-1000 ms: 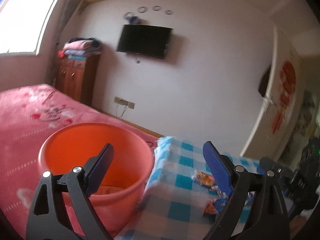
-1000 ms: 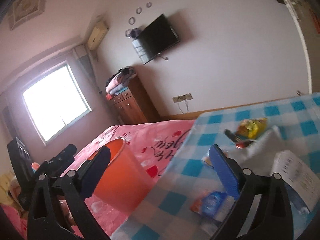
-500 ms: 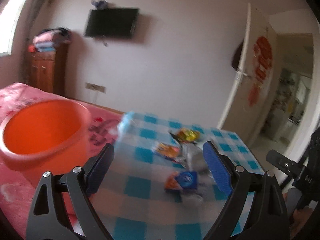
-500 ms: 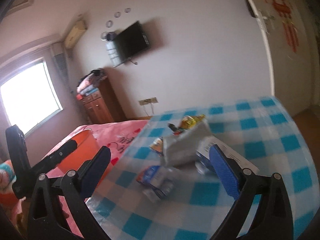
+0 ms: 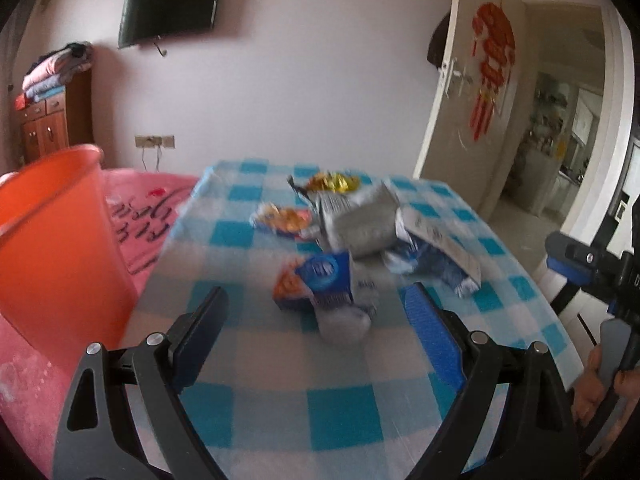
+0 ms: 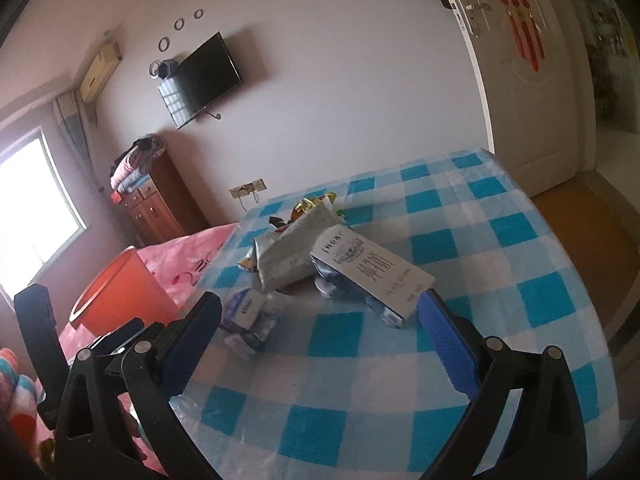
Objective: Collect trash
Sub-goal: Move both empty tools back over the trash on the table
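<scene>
Trash lies heaped on the blue-and-white checked table (image 5: 340, 412). In the left wrist view a blue and orange packet (image 5: 320, 280) sits nearest, behind it a silver bag (image 5: 360, 220), an orange snack wrapper (image 5: 284, 218) and a yellow wrapper (image 5: 332, 182). My left gripper (image 5: 316, 300) hangs open just short of the blue packet, nothing between its fingers. In the right wrist view a white printed box (image 6: 372, 272) leans on blue wrappers beside the silver bag (image 6: 288, 256). My right gripper (image 6: 320, 304) is open above the cloth, close in front of the box.
An orange bucket (image 5: 52, 248) stands on the pink bed (image 5: 136, 216) at the table's left edge, also visible as the bucket (image 6: 120, 292) in the right wrist view. A wooden cabinet (image 6: 152, 208), a wall television (image 5: 168, 8) and an open door (image 5: 472, 92) lie beyond.
Both views swung from the bed and bucket toward the table and dipped down. The trash pile is now centred and nearer to both grippers; the bucket slid to the left edge.
</scene>
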`<action>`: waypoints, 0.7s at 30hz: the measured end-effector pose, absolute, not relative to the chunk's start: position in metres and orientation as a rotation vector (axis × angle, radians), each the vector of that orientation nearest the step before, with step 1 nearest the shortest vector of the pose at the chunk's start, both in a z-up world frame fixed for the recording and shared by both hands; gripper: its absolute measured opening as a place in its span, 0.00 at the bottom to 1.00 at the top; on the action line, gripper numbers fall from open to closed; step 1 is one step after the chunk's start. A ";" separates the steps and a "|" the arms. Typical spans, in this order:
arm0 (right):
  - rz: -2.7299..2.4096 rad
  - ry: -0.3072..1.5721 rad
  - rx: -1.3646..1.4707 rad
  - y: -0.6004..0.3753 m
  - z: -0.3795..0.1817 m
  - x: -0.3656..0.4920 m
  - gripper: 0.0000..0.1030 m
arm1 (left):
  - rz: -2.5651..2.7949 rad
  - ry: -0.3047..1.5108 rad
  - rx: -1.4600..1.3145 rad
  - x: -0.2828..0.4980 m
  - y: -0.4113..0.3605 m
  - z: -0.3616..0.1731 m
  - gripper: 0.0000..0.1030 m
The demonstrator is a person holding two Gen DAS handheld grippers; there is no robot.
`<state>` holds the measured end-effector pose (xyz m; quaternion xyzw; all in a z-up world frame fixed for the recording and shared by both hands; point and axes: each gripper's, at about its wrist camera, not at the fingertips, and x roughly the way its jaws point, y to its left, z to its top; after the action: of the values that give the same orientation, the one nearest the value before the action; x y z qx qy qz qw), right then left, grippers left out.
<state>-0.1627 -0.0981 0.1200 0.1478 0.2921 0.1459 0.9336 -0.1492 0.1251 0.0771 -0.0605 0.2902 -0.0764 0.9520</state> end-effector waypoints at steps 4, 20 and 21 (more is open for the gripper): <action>0.284 0.601 0.280 -0.104 0.111 -0.167 0.95 | -0.166 0.665 -0.125 -0.147 0.119 0.064 0.88; 0.274 0.805 0.362 -0.144 0.052 -0.128 0.95 | -0.194 0.814 -0.260 -0.098 0.121 0.054 0.79; 0.281 0.807 0.361 -0.146 0.051 -0.127 0.95 | -0.191 0.814 -0.250 -0.093 0.121 0.055 0.79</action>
<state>-0.1269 -0.1455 0.0511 0.1743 0.3891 0.1357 0.8943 -0.0932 0.1213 0.0551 -0.1210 0.3943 -0.0927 0.9062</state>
